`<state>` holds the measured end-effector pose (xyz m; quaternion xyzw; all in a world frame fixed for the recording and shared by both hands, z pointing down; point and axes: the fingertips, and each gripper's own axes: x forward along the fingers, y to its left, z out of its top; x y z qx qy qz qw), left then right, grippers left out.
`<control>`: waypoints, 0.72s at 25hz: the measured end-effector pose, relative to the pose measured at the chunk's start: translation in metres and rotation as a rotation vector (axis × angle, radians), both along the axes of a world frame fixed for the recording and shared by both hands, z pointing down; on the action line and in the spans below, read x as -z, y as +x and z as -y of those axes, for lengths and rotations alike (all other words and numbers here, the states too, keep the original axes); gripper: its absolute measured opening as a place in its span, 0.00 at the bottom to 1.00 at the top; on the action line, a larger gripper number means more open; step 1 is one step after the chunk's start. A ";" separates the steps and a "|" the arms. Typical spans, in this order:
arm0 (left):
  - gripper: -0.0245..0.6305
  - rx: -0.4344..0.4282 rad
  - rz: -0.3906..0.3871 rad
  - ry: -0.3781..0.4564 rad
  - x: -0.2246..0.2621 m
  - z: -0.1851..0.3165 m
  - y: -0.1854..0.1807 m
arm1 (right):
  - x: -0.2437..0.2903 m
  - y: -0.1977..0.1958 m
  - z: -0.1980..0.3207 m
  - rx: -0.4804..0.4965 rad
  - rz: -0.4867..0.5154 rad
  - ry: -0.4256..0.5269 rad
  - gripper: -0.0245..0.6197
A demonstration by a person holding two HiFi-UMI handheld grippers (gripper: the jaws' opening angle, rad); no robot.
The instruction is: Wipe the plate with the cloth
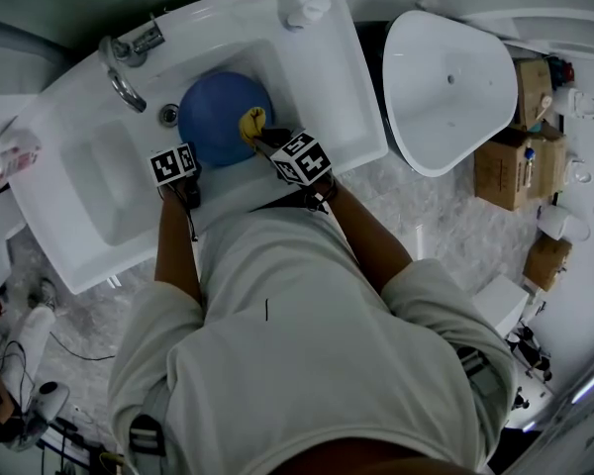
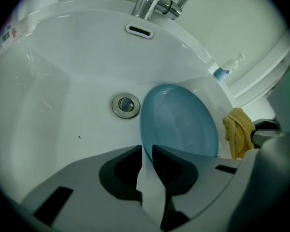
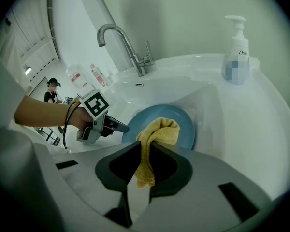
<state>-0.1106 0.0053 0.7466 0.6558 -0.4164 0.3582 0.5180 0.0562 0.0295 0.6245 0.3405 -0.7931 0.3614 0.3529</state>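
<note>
The white sink [image 1: 99,171] fills the upper left of the head view. The blue plate [image 1: 216,117] stands tipped up inside it, near the top middle of that view.

Our left claw [image 2: 147,151] pinches the plate's rim at the bottom middle of the left gripper view, with both jaws pressed on the edge. Our right claw [image 3: 145,149] pinches the yellow cloth [image 3: 157,132], which sticks out past the jaws in the middle of the right gripper view. In that view the cloth lies in front of the plate's face. In the head view it sits at the plate's right side. We cannot tell for sure if it touches.

We think the wiping is about to go on here. To do it well, we should hold the rim tight, so the plate does not slip or spin. We should push the cloth flat on the face and rub in round sweeps from the middle out to the edge. We should press softly, because only one small grip holds the plate up.
</note>
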 end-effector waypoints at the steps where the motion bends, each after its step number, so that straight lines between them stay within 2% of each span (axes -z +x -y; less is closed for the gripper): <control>1: 0.16 -0.004 0.018 0.003 0.002 0.000 -0.002 | 0.001 0.001 0.000 -0.003 0.001 0.002 0.12; 5: 0.16 -0.021 0.056 0.024 0.013 -0.001 -0.005 | 0.005 0.003 0.001 -0.006 0.011 0.013 0.12; 9: 0.16 0.004 0.072 0.056 0.029 -0.002 -0.010 | 0.008 0.005 0.003 -0.003 0.020 0.024 0.12; 18: 0.09 0.000 0.012 0.215 0.092 -0.007 0.028 | 0.016 0.014 0.010 -0.005 0.039 0.068 0.12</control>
